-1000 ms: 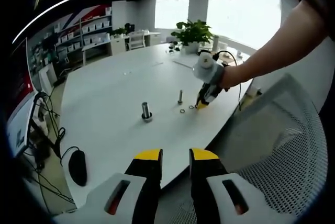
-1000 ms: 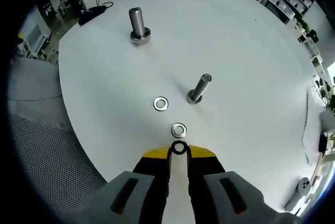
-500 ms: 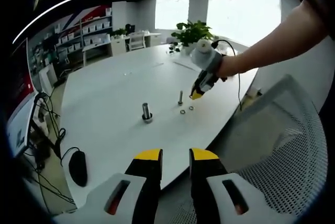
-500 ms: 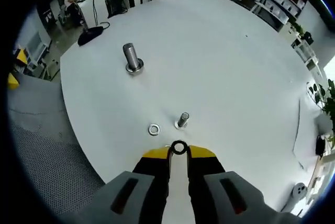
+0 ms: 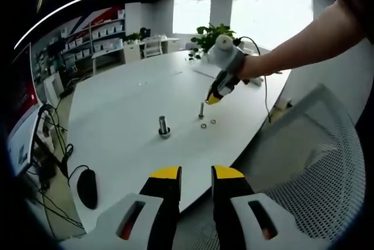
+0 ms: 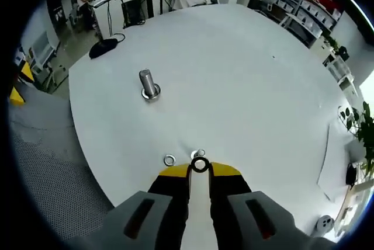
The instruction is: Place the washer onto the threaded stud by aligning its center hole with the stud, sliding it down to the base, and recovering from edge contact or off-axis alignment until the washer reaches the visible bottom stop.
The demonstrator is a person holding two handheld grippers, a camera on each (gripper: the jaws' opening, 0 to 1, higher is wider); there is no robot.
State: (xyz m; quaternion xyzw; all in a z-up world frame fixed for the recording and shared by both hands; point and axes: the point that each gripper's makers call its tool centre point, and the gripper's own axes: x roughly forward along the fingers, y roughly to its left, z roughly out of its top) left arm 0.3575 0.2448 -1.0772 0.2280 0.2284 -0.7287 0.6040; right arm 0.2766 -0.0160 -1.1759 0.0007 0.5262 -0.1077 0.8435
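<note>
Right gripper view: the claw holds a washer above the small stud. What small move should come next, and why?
Probably a short, straight descent. The right claw is shut on the washer, and the small stud peeks out just beyond its rim, nearly under the hole. In the left gripper view the claw hangs above that stud, so lowering while nudging to centre seems right.

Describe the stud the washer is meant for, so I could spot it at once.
On the big white table stand two upright metal studs. The thin stud is the one farther from the mouse, directly under the right gripper, with two loose washers at its foot. The other, the thick stud, is stouter and stands alone.
</note>
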